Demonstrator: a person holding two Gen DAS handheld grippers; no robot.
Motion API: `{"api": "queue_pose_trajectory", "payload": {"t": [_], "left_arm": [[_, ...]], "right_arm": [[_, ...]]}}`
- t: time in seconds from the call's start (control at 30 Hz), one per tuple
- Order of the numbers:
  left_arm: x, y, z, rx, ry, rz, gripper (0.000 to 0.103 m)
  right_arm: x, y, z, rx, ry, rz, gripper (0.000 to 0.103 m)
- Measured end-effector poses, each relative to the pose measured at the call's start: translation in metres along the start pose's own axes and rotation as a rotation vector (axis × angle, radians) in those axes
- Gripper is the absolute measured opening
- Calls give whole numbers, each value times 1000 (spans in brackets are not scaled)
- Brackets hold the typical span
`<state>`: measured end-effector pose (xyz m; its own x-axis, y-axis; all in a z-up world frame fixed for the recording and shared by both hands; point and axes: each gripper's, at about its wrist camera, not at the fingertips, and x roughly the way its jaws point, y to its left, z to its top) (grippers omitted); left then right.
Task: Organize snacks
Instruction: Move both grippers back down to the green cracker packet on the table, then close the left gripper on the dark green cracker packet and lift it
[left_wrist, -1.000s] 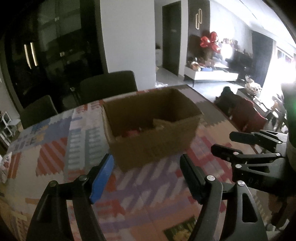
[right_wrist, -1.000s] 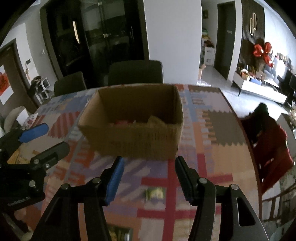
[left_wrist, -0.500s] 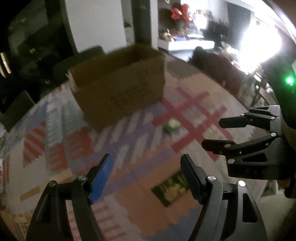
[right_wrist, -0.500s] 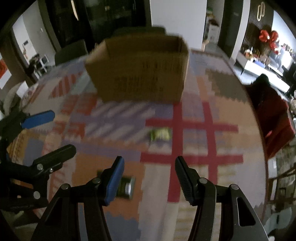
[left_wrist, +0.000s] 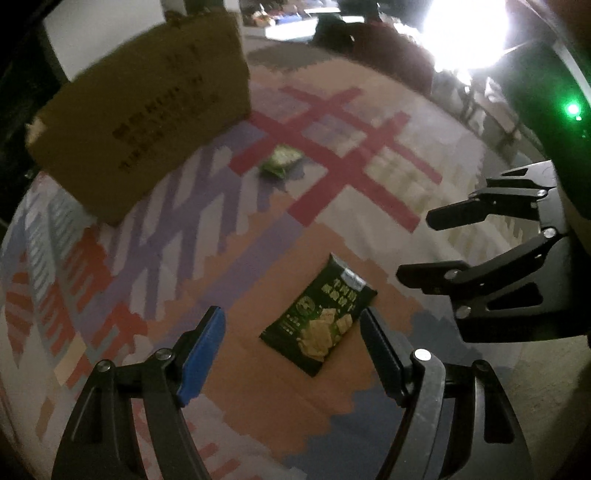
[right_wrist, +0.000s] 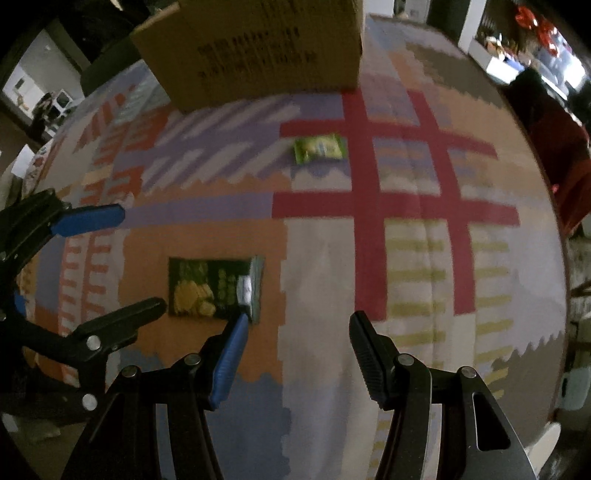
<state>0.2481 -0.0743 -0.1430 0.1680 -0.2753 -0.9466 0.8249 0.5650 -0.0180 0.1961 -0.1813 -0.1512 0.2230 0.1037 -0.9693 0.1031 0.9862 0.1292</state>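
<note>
A dark green snack packet (left_wrist: 320, 320) lies flat on the patterned tablecloth, just ahead of my open, empty left gripper (left_wrist: 291, 328); it also shows in the right wrist view (right_wrist: 214, 288). A small light green packet (left_wrist: 281, 159) lies farther off, near the cardboard box (left_wrist: 144, 122); it also shows in the right wrist view (right_wrist: 320, 147), as does the box (right_wrist: 258, 51). My right gripper (right_wrist: 295, 332) is open and empty above the cloth, right of the dark packet. It shows in the left wrist view (left_wrist: 417, 247); the left gripper shows at the left (right_wrist: 122, 258).
The patterned tablecloth (right_wrist: 406, 258) covers a round table whose edge curves at the right (right_wrist: 557, 229). A red chair (right_wrist: 554, 122) stands beyond that edge. Bright glare fills the upper right of the left wrist view (left_wrist: 469, 33).
Both grippers have pulled back from the box and tilted down toward the table. The two packets have come into view, and the dark green one now lies between the left gripper's fingers.
</note>
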Motion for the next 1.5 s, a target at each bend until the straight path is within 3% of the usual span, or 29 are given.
{"api": "queue_pose_trajectory", "payload": {"t": [0.17,0.4,0.73,0.83,0.9,0.97,1.07,1.3,1.5], "left_arm": [[21,-5,2,71,55,-39,75],[43,-14,1,189,127,-39,76],[57,-19,6,196,117,-64,74],[56,-22,5,207,97,-50,67],[58,-33,7,214,87,-48,49],[57,-35,6,212,87,-46,49],[56,-32,5,159,74,-48,48],[38,-7,9,-115,4,-29,48],[26,10,15,-270,-38,-15,48]], "right_arm": [[14,-5,-8,50,54,10,58],[25,-5,-18,71,91,0,58],[30,-8,-20,98,105,6,58],[29,-9,-21,99,105,5,58],[29,-12,-21,98,105,6,58],[28,-13,-20,99,103,12,58],[28,-14,-18,94,99,18,58],[25,-22,-9,85,62,41,58],[15,-25,9,46,-3,48,58]]}}
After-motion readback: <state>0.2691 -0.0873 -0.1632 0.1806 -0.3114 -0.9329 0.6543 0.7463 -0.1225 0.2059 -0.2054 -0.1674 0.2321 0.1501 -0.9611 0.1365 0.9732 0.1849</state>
